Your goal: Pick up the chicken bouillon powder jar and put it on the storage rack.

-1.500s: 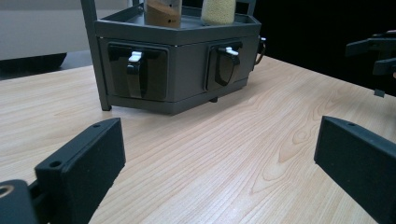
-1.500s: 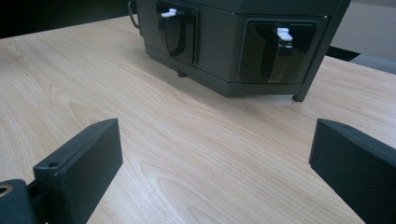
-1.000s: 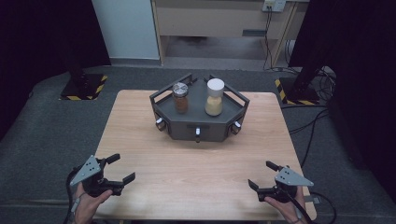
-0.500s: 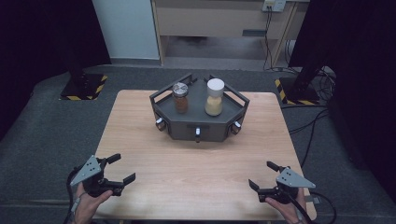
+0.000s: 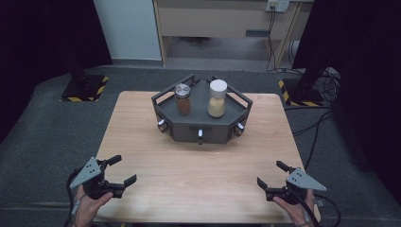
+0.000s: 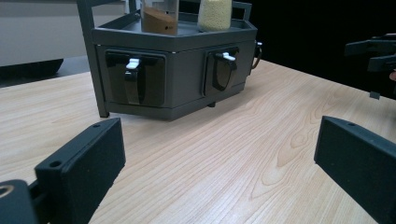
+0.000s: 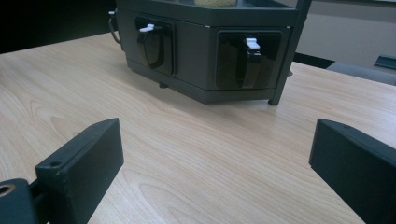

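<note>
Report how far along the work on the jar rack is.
Nothing looks done yet. The brown spice jar and white-lidded jar stand on the dark grey rack, and its front latches appear closed. Nothing is in hand: the left gripper and right gripper sit near the table's near edge, jaws open and empty. All handling is left.

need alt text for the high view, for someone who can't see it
A person's left gripper and right gripper, both open, rest at the near corners of a wooden table. Farther back stands a dark grey rack holding a brown spice jar and a white-lidded jar.
</note>
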### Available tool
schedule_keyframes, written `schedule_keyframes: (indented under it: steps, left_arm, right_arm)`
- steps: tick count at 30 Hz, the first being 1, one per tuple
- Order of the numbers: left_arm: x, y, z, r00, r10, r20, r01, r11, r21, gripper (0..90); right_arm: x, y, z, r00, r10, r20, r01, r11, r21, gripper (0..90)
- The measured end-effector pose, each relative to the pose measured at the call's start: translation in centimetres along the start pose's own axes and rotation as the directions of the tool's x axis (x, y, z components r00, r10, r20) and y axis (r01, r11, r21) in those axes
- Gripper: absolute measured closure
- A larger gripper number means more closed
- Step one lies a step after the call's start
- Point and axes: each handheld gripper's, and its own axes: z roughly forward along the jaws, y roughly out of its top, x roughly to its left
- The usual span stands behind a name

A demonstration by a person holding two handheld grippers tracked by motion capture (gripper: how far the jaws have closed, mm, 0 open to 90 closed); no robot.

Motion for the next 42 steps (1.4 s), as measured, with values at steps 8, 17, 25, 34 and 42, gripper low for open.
schedule_keyframes:
  steps: [8,17,25,34,42]
  left_arm:
    - [0.07,-0.22,-0.20,0.9998,-0.017,-0.013,0.017,0.9997,-0.015,0.7]
    - [0.14,-0.21,-0.19,0.9998,-0.014,-0.013,0.014,0.9997,-0.019,0.7]
    - [0.20,-0.12,-0.07,0.9999,-0.009,-0.009,0.009,0.9998,-0.016,0.8]
    - [0.19,-0.09,-0.05,0.9999,-0.007,-0.008,0.007,0.9999,-0.014,0.8]
    - [0.18,-0.08,-0.03,1.0000,-0.006,-0.004,0.006,0.9999,-0.012,0.8]
  right_arm:
    - [-0.07,-0.22,-0.21,0.9995,0.024,0.021,-0.024,1.000,-0.015,3.4]
    - [-0.25,-0.24,-0.18,0.9995,0.029,0.012,-0.029,0.999,-0.017,3.4]
    - [-0.39,-0.21,-0.06,0.9998,0.021,0.002,-0.021,1.000,-0.017,3.4]
    - [-0.44,-0.18,-0.02,0.9998,0.020,-0.003,-0.020,1.000,-0.013,3.6]
    - [-0.44,-0.18,-0.01,0.9998,0.020,-0.004,-0.020,1.000,-0.012,3.6]
